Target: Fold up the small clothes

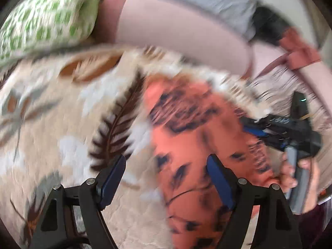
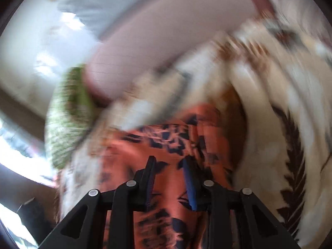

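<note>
Our right gripper [image 2: 169,161], jaws narrowed with no cloth visibly between them, hovers over the orange patterned garment [image 2: 166,137], whose length runs near-to-far on the blanket [image 1: 51,124]; the left gripper [image 1: 166,161] gapes wide at its left edge.

Garment [image 1: 186,128] coral, black blotches; blanket [image 1: 62,124] cream, brown ferns.

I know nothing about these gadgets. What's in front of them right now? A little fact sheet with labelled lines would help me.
surface: cream blanket with brown fern-leaf print
garment: orange cloth with dark markings, lying on the blanket
left gripper: open, over the cloth's edge, holding nothing
right gripper: fingers apart, above the cloth; any grip is too blurred to tell
behind: green-and-white patterned cushion, pale pink bolster
image quality: heavy motion blur in both views
</note>
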The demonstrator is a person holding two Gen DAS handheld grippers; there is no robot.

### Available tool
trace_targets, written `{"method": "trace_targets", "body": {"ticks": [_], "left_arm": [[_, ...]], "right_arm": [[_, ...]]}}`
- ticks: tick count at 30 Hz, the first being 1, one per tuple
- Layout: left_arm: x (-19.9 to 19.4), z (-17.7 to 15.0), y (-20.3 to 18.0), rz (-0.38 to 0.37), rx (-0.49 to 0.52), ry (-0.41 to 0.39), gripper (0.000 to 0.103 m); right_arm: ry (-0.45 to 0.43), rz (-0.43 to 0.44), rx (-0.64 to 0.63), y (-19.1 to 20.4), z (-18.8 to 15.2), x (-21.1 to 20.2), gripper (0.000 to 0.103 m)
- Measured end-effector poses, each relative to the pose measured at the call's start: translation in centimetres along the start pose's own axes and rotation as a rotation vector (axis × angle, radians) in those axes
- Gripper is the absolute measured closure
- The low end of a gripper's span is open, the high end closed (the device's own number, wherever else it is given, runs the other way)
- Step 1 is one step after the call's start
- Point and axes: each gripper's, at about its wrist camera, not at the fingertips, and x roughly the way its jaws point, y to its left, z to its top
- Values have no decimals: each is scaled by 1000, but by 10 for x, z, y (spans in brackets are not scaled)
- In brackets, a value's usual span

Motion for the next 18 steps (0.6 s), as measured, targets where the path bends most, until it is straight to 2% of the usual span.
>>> {"method": "trace_targets", "body": {"ticks": [1,2,7,12,15,16,18], "left_arm": [[9,-3,-1,28,2,38,21],[9,-3,-1,29,-8,38,21],[-6,4,-4,49,6,-10,22],[-25,4,2,-8,-35,-20,22],[-26,-4,-3,4,4,-10,22],[-24,-9,-9,29,36,7,22],[-20,-20,-18,71,91,32,22]], "right_arm": [[20,12,33,-8,-2,8,73],[10,42,52,-12,-3,9,73],[12,43,35,2,-8,-17,73],[46,81,-39,24,-41,-55,73],[48,81,-81,30,-67,-72,73],[52,72,-97,30,-77,-73,73],[89,6,-102,22,-97,-68,73]]}}
